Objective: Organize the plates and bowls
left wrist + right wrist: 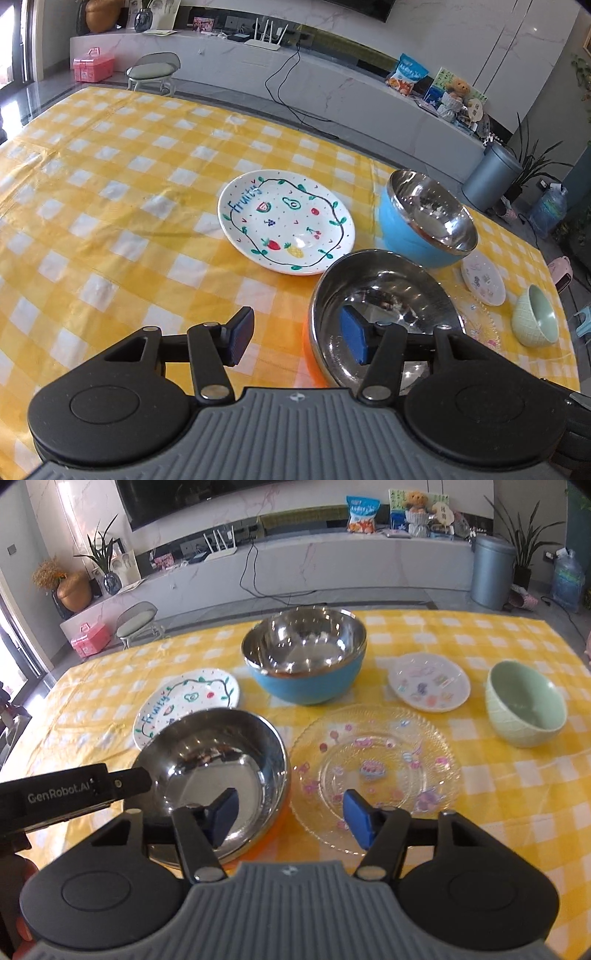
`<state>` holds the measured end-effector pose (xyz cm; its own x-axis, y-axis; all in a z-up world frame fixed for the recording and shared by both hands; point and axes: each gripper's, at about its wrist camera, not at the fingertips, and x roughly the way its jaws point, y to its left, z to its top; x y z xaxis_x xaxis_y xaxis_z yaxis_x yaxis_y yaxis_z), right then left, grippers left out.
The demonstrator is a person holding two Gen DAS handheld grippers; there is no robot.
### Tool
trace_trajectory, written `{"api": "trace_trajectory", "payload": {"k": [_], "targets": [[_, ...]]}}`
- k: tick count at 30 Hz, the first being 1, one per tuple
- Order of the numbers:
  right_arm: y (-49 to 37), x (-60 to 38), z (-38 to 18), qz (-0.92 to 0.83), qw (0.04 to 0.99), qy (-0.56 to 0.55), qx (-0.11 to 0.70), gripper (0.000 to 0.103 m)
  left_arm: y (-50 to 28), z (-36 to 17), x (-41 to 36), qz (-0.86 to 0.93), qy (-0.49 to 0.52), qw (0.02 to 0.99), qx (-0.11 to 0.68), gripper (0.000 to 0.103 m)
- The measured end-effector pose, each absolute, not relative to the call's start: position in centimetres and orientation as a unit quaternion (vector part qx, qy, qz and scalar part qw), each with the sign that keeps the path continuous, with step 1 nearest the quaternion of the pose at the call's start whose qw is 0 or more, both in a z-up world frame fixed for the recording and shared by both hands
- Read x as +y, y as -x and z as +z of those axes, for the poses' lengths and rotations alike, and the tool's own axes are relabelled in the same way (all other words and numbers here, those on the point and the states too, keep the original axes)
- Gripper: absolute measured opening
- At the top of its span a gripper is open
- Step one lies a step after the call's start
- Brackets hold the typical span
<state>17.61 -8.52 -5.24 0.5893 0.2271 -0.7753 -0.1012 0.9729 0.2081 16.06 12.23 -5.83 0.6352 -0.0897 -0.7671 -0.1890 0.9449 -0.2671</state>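
A steel bowl with an orange outside [384, 295] [218, 753] stands nearest on the yellow checked table [110, 221]. My left gripper [297, 338] is open and straddles the bowl's left rim, one pad inside and one outside. My right gripper [291, 819] is open over its right rim, with the left pad inside and the right pad above a clear glass plate [376, 746]. Behind are a blue steel-lined bowl [424, 218] [306, 653], a white fruit plate [286, 221] [184, 698], a small white plate [428, 683] and a green bowl [524, 705].
The left gripper's black body [74, 794] reaches in beside the orange bowl. Beyond the table's far edge are a stool [136, 624], a pink case [90, 638] and a grey bin [491, 572]. The cloth's left half carries only the fruit plate.
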Motion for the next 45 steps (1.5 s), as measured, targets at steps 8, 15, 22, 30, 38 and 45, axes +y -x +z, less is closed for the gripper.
{"api": "trace_trajectory", "payload": {"k": [8,15,22,30,38,45], "targets": [[-18.6,-8.1,-6.9,0.104,0.878,-0.086,0.460,0.043,-16.9,-7.0,12.2,0.022,0.161,0.881,0.445,0.041],[-18.4,-8.0,-7.1,0.120,0.874,-0.102,0.460,0.027,-17.0,-7.2,11.7,-0.005,0.158,0.882,0.444,0.017],[-18.0,-8.1,-6.7,0.112,0.871,-0.107,0.467,0.020,-16.5,-6.4,11.1,-0.008,0.146,0.882,0.448,0.013],[-15.9,-9.2,-4.2,0.115,0.873,-0.118,0.459,0.018,-14.6,-3.3,10.4,-0.010,0.143,0.887,0.440,0.013],[-12.3,-11.5,-2.2,0.123,0.867,-0.154,0.458,0.018,-11.4,-1.3,9.7,-0.013,0.158,0.884,0.440,0.013],[-8.6,-13.0,-2.0,0.120,0.865,-0.168,0.458,0.018,-8.4,-2.2,8.6,-0.016,0.160,0.874,0.460,0.013]]}}
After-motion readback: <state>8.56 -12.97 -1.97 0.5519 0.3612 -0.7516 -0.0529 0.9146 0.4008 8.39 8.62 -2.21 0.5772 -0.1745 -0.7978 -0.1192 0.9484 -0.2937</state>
